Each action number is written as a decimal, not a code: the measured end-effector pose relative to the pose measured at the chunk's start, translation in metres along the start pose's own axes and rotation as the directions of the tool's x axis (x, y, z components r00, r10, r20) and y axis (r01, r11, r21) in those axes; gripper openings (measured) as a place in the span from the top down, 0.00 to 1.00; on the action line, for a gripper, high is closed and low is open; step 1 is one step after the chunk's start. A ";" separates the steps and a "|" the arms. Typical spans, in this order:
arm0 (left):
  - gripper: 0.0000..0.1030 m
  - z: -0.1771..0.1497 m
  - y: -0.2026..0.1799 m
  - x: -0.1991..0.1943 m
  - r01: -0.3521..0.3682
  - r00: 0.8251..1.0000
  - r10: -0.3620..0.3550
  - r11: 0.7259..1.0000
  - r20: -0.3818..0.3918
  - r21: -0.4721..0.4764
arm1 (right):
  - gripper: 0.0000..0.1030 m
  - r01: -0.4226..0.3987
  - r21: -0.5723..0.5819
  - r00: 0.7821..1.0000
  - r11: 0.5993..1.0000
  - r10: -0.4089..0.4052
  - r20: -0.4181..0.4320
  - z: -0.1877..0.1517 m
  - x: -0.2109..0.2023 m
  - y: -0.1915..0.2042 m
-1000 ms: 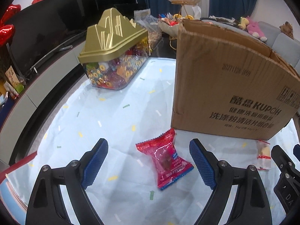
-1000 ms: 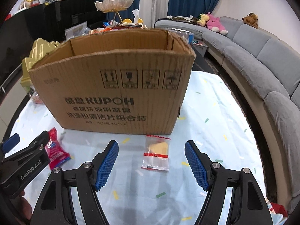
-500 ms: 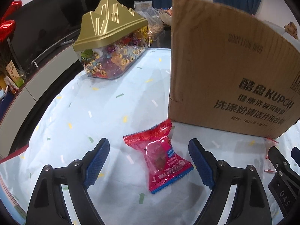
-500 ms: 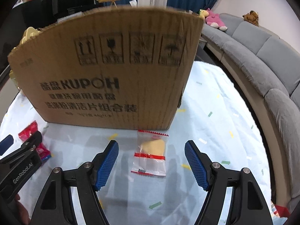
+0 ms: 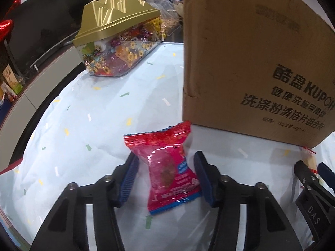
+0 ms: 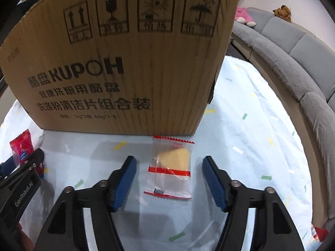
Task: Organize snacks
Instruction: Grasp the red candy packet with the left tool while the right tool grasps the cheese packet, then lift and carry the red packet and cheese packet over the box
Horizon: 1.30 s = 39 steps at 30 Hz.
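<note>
Two wrappers lie lengthwise between parted jaws — red snack packet (image 5: 169,167) inside left gripper (image 5: 165,175), clear cake packet (image 6: 170,167) inside right gripper (image 6: 169,177).

Your left gripper (image 5: 165,174) is held low, jaws parted, blue pads level. Your right gripper (image 6: 169,178) is held low likewise, jaws spread wider. Both point forward, side by side; each shows at the edge of the other's view.
</note>
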State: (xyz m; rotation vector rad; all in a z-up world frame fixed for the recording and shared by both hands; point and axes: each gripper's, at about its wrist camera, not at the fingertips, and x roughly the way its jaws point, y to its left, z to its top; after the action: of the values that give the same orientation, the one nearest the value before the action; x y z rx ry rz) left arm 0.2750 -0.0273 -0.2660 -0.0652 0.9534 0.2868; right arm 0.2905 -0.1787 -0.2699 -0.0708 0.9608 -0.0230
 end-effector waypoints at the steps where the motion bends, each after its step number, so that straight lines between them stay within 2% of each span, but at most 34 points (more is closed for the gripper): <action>1: 0.57 0.000 -0.001 -0.001 0.005 1.000 -0.005 1.000 0.001 0.006 | 0.45 -0.002 -0.001 1.000 1.000 0.002 0.000 0.006 0.004 -0.002; 4: 0.65 -0.001 -0.005 -0.003 0.005 1.000 -0.005 1.000 0.004 0.024 | 0.60 -0.016 -0.012 1.000 1.000 0.016 -0.003 0.007 0.003 0.001; 6: 0.67 0.000 -0.005 -0.002 0.001 1.000 -0.001 1.000 0.006 0.030 | 0.64 -0.024 -0.021 1.000 1.000 0.023 -0.006 0.007 0.003 0.003; 8: 0.70 0.000 -0.005 -0.003 -0.005 1.000 0.005 0.999 0.007 0.038 | 0.65 -0.028 -0.022 1.000 0.999 0.028 -0.008 0.010 0.000 0.006; 18: 0.71 0.005 -0.002 -0.021 0.011 1.000 -0.012 0.998 0.019 0.062 | 0.67 -0.039 -0.029 0.999 0.999 0.040 0.025 0.027 -0.022 0.005; 23: 0.72 0.009 0.000 -0.040 0.013 0.999 -0.017 0.997 0.046 0.075 | 0.67 -0.043 -0.040 0.998 0.998 0.045 0.052 0.028 -0.044 0.013; 39: 0.73 0.027 0.007 -0.107 0.033 0.987 -0.048 0.994 0.156 0.100 | 0.67 -0.046 -0.042 0.986 0.998 0.052 0.161 0.042 -0.121 0.005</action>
State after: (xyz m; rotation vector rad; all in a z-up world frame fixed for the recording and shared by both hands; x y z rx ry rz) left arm 0.2365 -0.0384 -0.1631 0.0273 0.8065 0.2043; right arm 0.2558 -0.1651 -0.1472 -0.0830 0.8003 0.0457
